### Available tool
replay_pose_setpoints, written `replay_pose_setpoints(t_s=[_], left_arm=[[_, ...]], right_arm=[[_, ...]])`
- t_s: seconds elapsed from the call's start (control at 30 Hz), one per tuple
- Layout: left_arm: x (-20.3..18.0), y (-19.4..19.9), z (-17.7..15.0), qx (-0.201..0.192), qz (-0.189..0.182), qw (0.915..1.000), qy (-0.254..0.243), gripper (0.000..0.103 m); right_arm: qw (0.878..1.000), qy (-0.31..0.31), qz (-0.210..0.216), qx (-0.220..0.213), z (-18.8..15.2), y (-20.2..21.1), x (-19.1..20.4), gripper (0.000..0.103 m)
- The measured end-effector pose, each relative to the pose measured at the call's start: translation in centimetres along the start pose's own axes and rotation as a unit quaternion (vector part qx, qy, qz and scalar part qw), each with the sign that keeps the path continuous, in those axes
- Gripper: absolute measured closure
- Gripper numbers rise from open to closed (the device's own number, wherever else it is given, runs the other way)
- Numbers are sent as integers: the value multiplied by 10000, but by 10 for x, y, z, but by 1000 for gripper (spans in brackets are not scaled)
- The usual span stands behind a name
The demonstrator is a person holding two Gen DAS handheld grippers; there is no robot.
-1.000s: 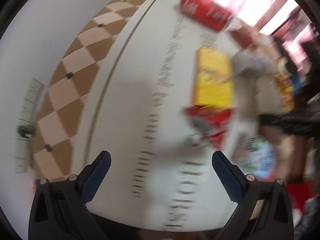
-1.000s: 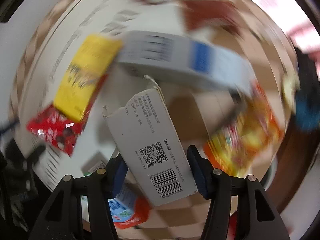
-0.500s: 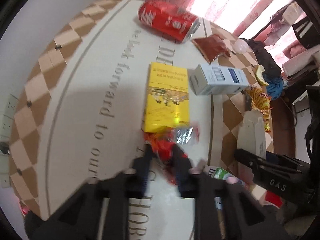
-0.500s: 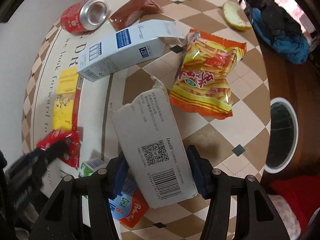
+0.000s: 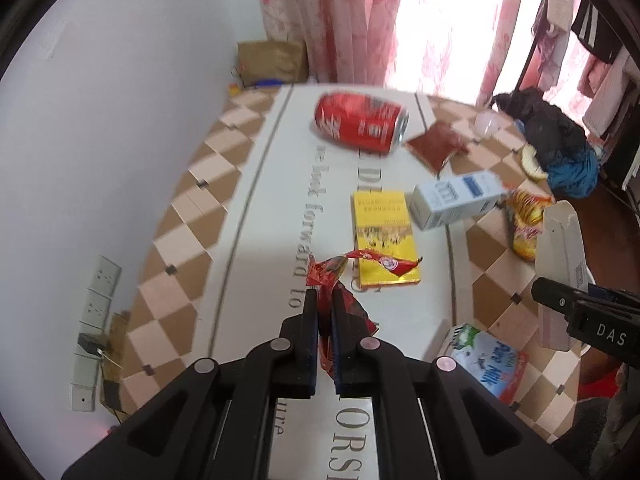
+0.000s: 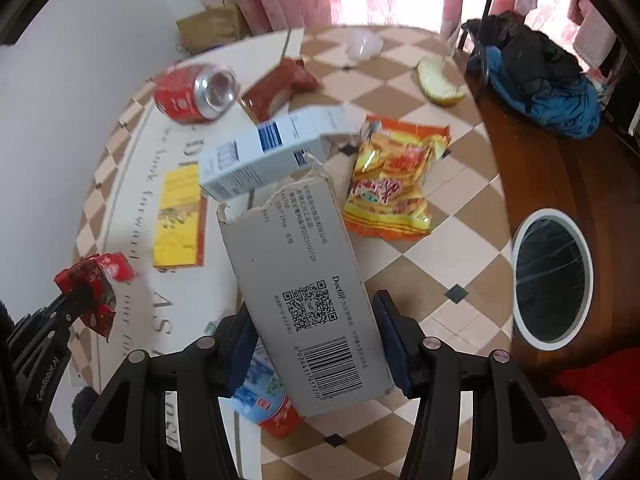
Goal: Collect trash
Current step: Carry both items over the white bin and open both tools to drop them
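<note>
My left gripper [image 5: 325,300] is shut on a crumpled red wrapper [image 5: 332,272] and holds it above the floor; the wrapper also shows in the right wrist view [image 6: 94,280]. My right gripper [image 6: 316,320] is shut on a torn grey cardboard box [image 6: 304,280] with a barcode, held off the floor; it shows at the right edge of the left wrist view [image 5: 564,248]. On the floor lie a red can [image 5: 360,122], a yellow packet [image 5: 384,240], a blue-white carton [image 6: 264,152], an orange snack bag [image 6: 394,180] and a dark red sachet [image 6: 278,88].
A white-rimmed bin [image 6: 552,276] with a dark liner stands on the wooden floor at the right. A milk carton [image 5: 488,360] lies under the right gripper. A fruit peel [image 6: 438,80], a clear cup [image 6: 364,46] and a heap of dark and blue cloth [image 6: 540,76] lie further back.
My left gripper went from open to shut on the red wrapper and lifted it off the floor. My right gripper kept hold of the grey box and swung towards the bin.
</note>
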State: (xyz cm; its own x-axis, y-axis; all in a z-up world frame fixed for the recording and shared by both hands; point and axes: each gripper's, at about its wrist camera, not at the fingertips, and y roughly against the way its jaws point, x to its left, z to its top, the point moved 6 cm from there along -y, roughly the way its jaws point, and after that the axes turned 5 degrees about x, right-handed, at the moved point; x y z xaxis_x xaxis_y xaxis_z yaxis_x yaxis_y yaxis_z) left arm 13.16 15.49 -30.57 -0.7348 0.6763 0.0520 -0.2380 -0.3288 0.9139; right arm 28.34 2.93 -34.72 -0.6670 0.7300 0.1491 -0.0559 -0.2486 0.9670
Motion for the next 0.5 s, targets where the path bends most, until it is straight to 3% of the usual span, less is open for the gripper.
replay_pose_setpoints(t_s=[0.27, 0.5], left_arm=[[-32, 72, 19, -662, -226, 9975, -132, 100], [-126, 105, 43, -931, -737, 9902, -740, 100]], right_arm=[[9977, -199, 199, -616, -4, 59, -5, 46], [9876, -968, 371, -1183, -3, 128, -87, 46]])
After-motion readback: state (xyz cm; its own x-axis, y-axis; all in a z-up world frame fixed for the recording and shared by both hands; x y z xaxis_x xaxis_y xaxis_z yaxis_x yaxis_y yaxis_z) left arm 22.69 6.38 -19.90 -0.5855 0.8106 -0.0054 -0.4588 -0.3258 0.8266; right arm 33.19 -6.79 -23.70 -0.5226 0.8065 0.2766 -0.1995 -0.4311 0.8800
